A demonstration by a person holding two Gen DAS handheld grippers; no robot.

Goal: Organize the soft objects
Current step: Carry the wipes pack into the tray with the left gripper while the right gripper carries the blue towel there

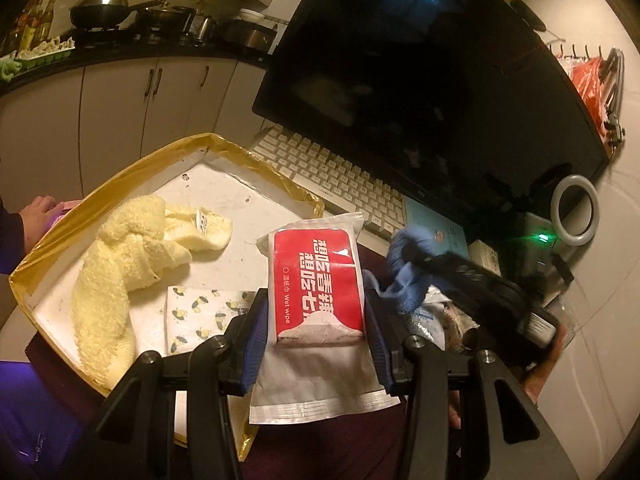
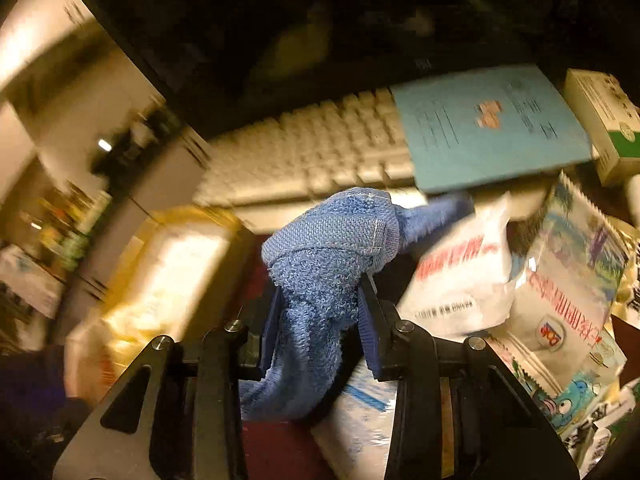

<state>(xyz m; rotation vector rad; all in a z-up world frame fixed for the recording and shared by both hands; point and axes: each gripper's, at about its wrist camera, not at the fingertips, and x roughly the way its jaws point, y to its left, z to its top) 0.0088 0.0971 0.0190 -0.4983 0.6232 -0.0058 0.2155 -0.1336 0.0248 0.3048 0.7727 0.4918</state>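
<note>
Wipes pack (image 1: 320, 280) clamped in left gripper (image 1: 316, 320), long axis pointing ahead; tray (image 1: 120, 168) lies left. Right gripper (image 2: 320, 320) clamped on blue towel (image 2: 324, 264).

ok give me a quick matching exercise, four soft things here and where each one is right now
1 red and white wet wipe pack
2 blue terry towel
3 pale yellow fluffy towel
4 lemon-print tissue pack

a lying crumpled in the gold-rimmed white tray
b clamped in the left jaws
c flat in the tray, beside the towel
d clamped in the right jaws

1-b, 2-d, 3-a, 4-c
</note>
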